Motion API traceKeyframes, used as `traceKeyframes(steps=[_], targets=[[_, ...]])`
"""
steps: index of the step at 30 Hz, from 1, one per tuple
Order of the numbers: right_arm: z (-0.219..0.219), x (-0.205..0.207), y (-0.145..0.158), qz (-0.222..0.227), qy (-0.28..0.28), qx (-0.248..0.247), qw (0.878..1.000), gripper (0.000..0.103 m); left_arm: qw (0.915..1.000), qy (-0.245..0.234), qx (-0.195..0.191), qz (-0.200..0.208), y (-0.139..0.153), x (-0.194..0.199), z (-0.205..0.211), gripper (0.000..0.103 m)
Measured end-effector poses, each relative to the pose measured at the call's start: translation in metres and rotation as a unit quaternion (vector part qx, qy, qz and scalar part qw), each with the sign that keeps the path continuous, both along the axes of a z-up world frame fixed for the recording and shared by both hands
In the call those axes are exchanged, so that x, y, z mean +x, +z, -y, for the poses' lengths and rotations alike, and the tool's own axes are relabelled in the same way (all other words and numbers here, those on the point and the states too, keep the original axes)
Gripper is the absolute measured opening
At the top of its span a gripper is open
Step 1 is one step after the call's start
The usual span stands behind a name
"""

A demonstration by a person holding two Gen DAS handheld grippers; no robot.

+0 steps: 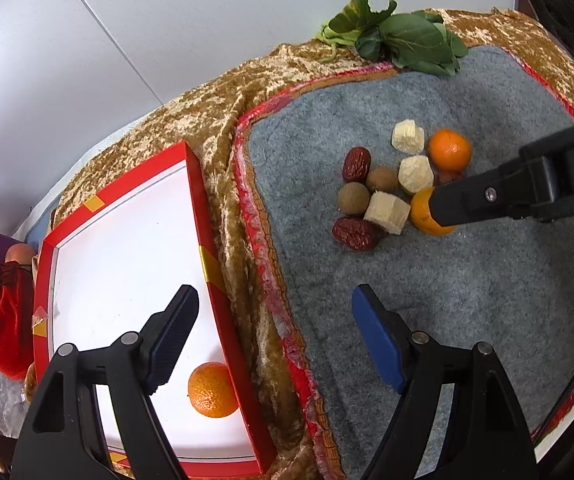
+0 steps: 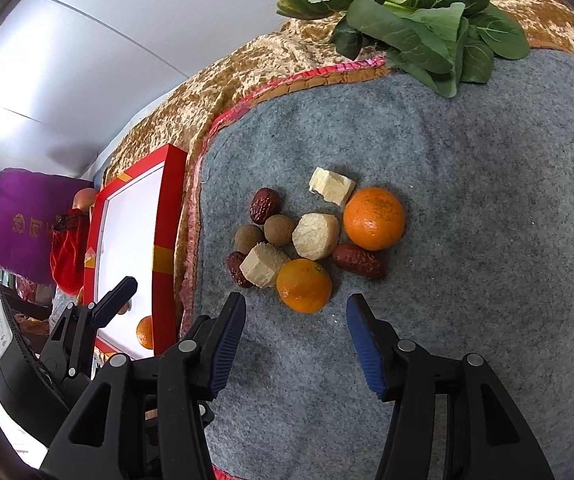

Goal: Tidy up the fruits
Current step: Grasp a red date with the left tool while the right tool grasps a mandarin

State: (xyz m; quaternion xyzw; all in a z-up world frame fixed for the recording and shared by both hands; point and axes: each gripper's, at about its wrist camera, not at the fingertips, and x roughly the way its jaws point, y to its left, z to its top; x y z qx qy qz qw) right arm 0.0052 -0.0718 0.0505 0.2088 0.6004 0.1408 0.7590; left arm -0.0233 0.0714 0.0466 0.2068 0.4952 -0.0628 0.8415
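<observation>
While one round orange mandarin point(image 1: 211, 390) is seen lying in the red-rimmed white tray point(image 1: 207, 232), both the left gripper point(image 1: 275, 340) and right gripper point(image 2: 295, 344) are held released, nothing grasped, beside the fruit pile point(image 2: 307, 236) on grey felt point(image 2: 467, 200).

A gold crushed-velvet cloth point(image 1: 191, 120) covers the tabletop. On it lies a grey felt mat point(image 2: 467, 208) with a red-trimmed border, and along the mat's left edge sits a red tray point(image 1: 203, 216) with a white floor. A bunch of leafy greens point(image 2: 419, 32) rests at the far edge, half on the mat, half on the cloth.
</observation>
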Motion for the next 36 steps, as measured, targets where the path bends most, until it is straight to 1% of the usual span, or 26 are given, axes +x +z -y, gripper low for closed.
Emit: traceKeyframes(steps=[3,6,9,10,12,14,18,24,27,29,33,36], targets=[[-0.002,0.002,-0.003,-0.003,0.000,-0.002,1.000,0.055,1.0000,0.001,-0.005,-0.007,-0.003,0.001,-0.003,0.079],[-0.004,0.004,-0.008,-0.008,-0.004,-0.010,1.000,0.055,0.9997,0.001,-0.022,-0.014,-0.004,0.004,-0.006,0.079],[-0.005,0.006,-0.012,-0.009,-0.011,-0.015,1.000,0.054,0.9992,-0.012,-0.036,-0.015,-0.006,0.009,-0.001,0.079],[-0.005,0.007,-0.013,-0.009,-0.013,-0.017,1.000,0.052,0.9989,-0.020,-0.038,-0.016,-0.007,0.011,0.001,0.079],[-0.004,0.008,-0.016,-0.010,-0.018,-0.019,1.000,0.051,0.9986,-0.035,-0.038,-0.014,-0.009,0.015,0.006,0.079],[-0.004,0.009,-0.019,-0.013,-0.021,-0.017,1.000,0.047,0.9982,-0.046,-0.037,-0.011,-0.010,0.019,0.010,0.079],[-0.004,0.011,-0.022,-0.015,-0.025,-0.013,1.000,0.045,0.9970,-0.064,-0.043,-0.012,-0.012,0.026,0.017,0.079],[-0.005,0.013,-0.025,-0.021,-0.027,-0.010,0.999,0.043,0.9961,-0.072,-0.046,-0.021,-0.021,0.037,0.021,0.079],[-0.003,0.013,-0.026,-0.024,-0.032,-0.005,0.999,0.043,0.9954,-0.073,-0.056,-0.029,-0.025,0.042,0.021,0.079],[-0.002,0.013,-0.026,-0.023,-0.031,-0.006,0.999,0.043,0.9950,-0.073,-0.063,-0.029,-0.026,0.045,0.020,0.079],[-0.002,0.013,-0.028,-0.022,-0.030,-0.012,0.999,0.043,0.9950,-0.079,-0.056,-0.025,-0.028,0.045,0.023,0.079],[-0.005,0.015,-0.028,-0.020,-0.031,-0.014,0.999,0.043,0.9949,-0.080,-0.058,-0.023,-0.029,0.046,0.021,0.078]])
